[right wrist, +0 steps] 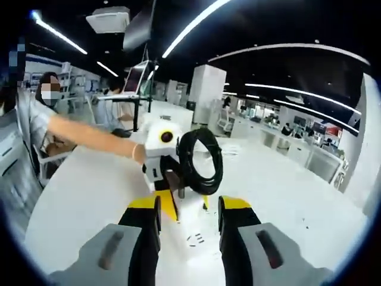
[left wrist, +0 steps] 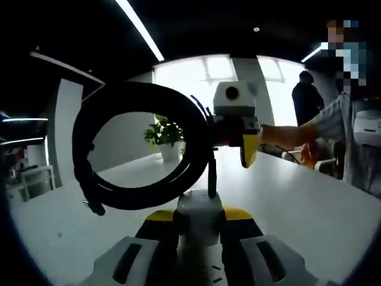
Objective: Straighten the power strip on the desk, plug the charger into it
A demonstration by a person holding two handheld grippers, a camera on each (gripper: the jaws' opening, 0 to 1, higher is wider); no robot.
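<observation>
my left hand-held gripper (left wrist: 199, 229) clamps the white strip (left wrist: 199, 208), its coiled cord (left wrist: 140, 146) raised above the counter (left wrist: 309, 202). my right hand-held gripper (right wrist: 189, 217) is open, holding nothing.

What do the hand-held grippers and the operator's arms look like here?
Each hand-held gripper has pale grey jaws with dark oval pads and yellow-and-black sections behind: left, right. The right one, seen in the left gripper view, has a white housing and a yellow tip. The person wears a short-sleeved grey striped shirt.
</observation>
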